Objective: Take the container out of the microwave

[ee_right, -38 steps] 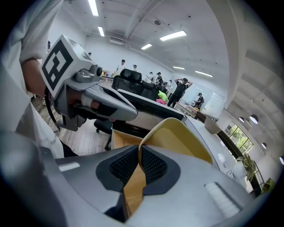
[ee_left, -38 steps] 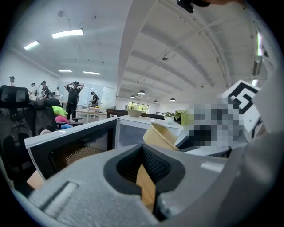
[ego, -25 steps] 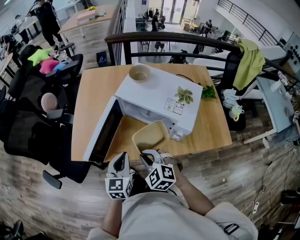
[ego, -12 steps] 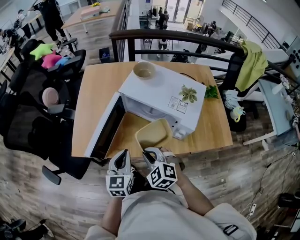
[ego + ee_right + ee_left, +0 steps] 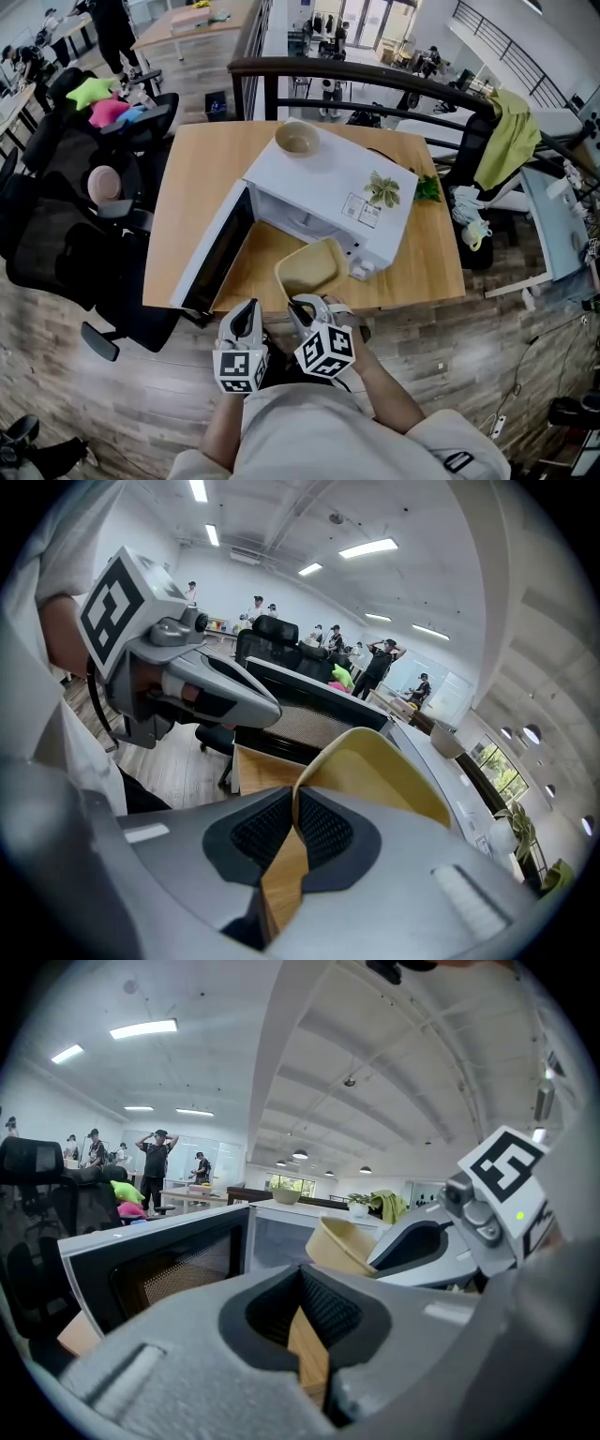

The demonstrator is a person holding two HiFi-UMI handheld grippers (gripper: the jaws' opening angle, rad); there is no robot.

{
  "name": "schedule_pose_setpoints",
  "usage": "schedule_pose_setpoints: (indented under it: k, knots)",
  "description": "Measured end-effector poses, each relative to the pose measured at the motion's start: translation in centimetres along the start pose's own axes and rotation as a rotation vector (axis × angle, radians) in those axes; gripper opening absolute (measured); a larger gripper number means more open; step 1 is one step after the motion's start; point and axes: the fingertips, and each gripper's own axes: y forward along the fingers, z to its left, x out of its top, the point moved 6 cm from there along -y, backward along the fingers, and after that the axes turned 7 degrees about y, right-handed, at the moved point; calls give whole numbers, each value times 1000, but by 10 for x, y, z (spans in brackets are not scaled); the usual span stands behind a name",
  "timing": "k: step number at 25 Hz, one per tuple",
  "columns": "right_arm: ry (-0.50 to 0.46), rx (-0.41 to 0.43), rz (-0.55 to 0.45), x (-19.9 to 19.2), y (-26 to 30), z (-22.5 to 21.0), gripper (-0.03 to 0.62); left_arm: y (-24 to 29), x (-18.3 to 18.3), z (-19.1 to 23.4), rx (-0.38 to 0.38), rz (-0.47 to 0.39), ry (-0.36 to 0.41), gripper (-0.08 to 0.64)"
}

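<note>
A white microwave point(image 5: 328, 192) stands on the wooden table point(image 5: 192, 178) with its door point(image 5: 214, 253) swung open to the left. The yellow container point(image 5: 307, 267) hangs tilted just outside the oven's mouth, over the table's near edge. My right gripper point(image 5: 302, 305) is shut on its near rim; in the right gripper view the pads of that gripper point(image 5: 294, 808) pinch the container's wall point(image 5: 375, 771). My left gripper point(image 5: 246, 314) sits beside it to the left, shut with nothing in it. In the left gripper view, the left gripper point(image 5: 302, 1283) sees the container point(image 5: 342, 1241) to its right.
A beige bowl point(image 5: 296, 141) and a small plant point(image 5: 382, 189) sit on top of the microwave. Black office chairs point(image 5: 56, 244) crowd the table's left side. A dark railing point(image 5: 375, 80) runs behind the table, with a green cloth point(image 5: 511, 131) hung at the right.
The head view has drifted a little. The right gripper keeps its hold on the container at much the same spot before the microwave; the left gripper stays beside it.
</note>
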Motion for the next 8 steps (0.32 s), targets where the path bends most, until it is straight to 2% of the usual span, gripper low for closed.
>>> schedule_pose_setpoints:
  k: [8]
  knots:
    - [-13, 13, 1, -4, -5, 2, 35, 1, -2, -13, -9, 10, -2, 3]
